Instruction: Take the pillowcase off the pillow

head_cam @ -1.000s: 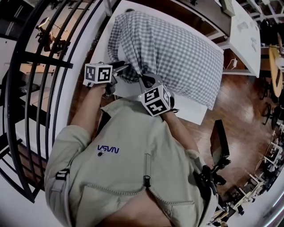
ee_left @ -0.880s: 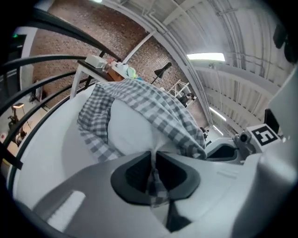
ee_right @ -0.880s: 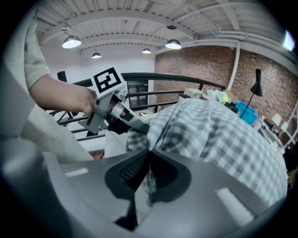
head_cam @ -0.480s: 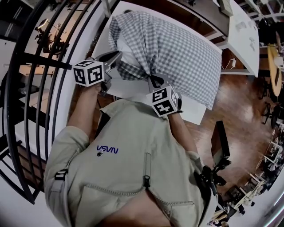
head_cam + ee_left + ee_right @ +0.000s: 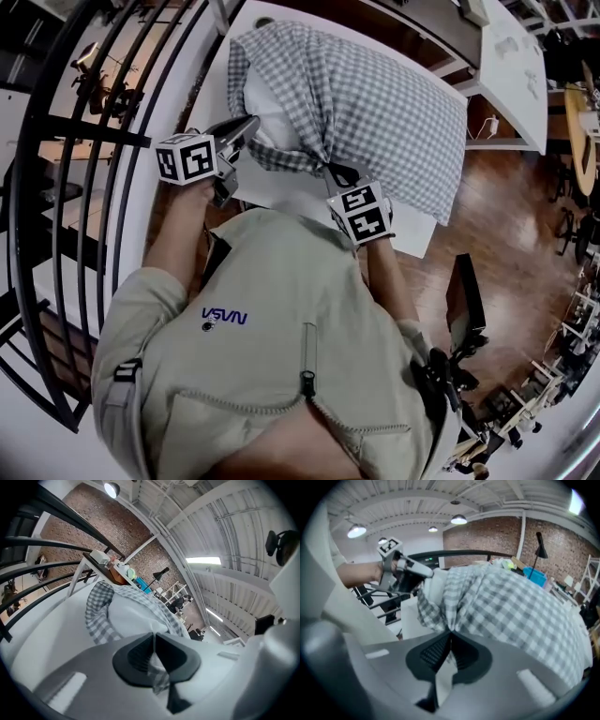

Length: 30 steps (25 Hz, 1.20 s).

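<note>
1. A pillow in a grey-and-white checked cloth pillowcase (image 5: 375,98) lies on a white rectangular table (image 5: 412,239), with its open end toward the person.
2. At that open end the plain white pillow (image 5: 265,105) shows inside the mouth of the case.
3. The left gripper (image 5: 246,127) is held out at the end of a bare forearm (image 5: 178,234). It points almost level toward the near left corner of the opening, and its marker cube faces up.
4. Its jaws are pressed together on a pinch of the checked hem, which hangs bunched behind the dark pads (image 5: 136,656) in the left gripper view.
5. The right gripper (image 5: 330,171) is close in front of the person's beige zipped jacket (image 5: 281,309), tilted steeply down at the near right side of the opening.
6. Its jaws are also closed on gathered checked cloth, and the fabric rises in folds from the pinch.
7. A black metal railing (image 5: 75,141) curves along the left side.
</note>
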{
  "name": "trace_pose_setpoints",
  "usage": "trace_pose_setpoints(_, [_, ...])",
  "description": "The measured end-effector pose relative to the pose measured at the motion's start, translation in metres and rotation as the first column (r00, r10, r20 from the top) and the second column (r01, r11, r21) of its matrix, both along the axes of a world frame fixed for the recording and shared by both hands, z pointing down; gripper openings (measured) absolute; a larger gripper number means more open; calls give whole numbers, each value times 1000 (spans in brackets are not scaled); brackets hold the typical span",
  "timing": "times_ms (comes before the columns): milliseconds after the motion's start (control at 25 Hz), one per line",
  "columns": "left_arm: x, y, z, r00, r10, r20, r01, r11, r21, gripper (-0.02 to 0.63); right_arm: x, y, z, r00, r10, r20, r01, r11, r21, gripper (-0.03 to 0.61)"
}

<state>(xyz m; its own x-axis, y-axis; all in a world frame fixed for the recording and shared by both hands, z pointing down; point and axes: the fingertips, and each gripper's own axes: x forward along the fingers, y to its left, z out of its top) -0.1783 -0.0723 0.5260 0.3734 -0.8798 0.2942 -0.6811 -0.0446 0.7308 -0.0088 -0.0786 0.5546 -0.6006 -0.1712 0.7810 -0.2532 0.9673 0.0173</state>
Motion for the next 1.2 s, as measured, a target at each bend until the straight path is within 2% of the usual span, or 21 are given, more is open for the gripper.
trace_pose_setpoints(80, [2, -1, -5, 1000, 14, 8, -14, 1000, 5, 23, -20, 9, -33, 991, -40, 129, 41, 999, -3, 15])
trace_pose_setpoints(160, [6, -2, -10, 999, 30, 16, -30, 1000, 8, 23, -43, 22, -70, 963, -115, 243, 109, 993, 37, 49])
trace_pose_setpoints(280, [11, -6, -17, 998, 46, 35, -46, 999, 6, 23, -80, 49, -100, 912, -257, 320, 235, 966, 105, 116])
trace_pose_setpoints(360, [14, -9, -22, 998, 53, 47, -53, 999, 7, 23, -96, 58, -96, 900, -324, 291, 292, 945, 148, 141])
trace_pose_setpoints(440, [16, -12, -29, 997, 53, 47, -54, 998, 15, 23, -107, 57, -76, 916, -349, 200, 313, 931, 188, 173])
trace_pose_setpoints(520, [20, -17, -39, 999, 45, 30, -46, 998, 30, 23, -113, 49, -49, 939, -331, 95, 304, 925, 228, 192])
trace_pose_setpoints(560, [21, -19, -43, 999, 38, 23, -39, 999, 37, 23, -113, 45, -40, 947, -316, 61, 292, 923, 250, 174])
trace_pose_setpoints(600, [22, -21, -46, 999, 29, 19, -30, 999, 39, 23, -113, 43, -35, 951, -306, 47, 284, 922, 265, 80])
trace_pose_setpoints(640, [22, -22, -47, 1000, 19, 16, -19, 999, 39, 23, -113, 44, -34, 951, -305, 47, 282, 922, 266, 48])
trace_pose_setpoints(720, [17, -22, -48, 1000, -13, -6, 13, 999, 42, 21, -110, 48, -39, 947, -316, 61, 294, 926, 236, 34])
trace_pose_setpoints(800, [4, -22, -48, 995, -70, -66, 73, 996, 47, 21, -102, 54, -41, 939, -340, 55, 325, 928, 184, 25])
trace_pose_setpoints(920, [-17, -24, -50, 980, -141, -142, 149, 988, 48, 21, -76, 60, -27, 936, -351, -21, 350, 927, 136, 25])
trace_pose_setpoints(1000, [-24, -22, -50, 973, -155, -168, 165, 985, 46, 21, -49, 42, -16, 953, -286, -99, 298, 945, 139, 25])
trace_pose_setpoints(1080, [-29, -17, -51, 968, -161, -194, 174, 983, 52, 21, -16, 10, -7, 971, -178, -158, 203, 966, 160, 23])
trace_pose_setpoints(1120, [-28, -13, -51, 969, -149, -195, 163, 985, 57, 21, -2, -5, -5, 978, -123, -166, 151, 975, 162, 25])
trace_pose_setpoints(1200, [-10, -5, -52, 983, -69, -168, 83, 993, 80, 21, 17, -26, -4, 985, -45, -167, 72, 985, 156, 23])
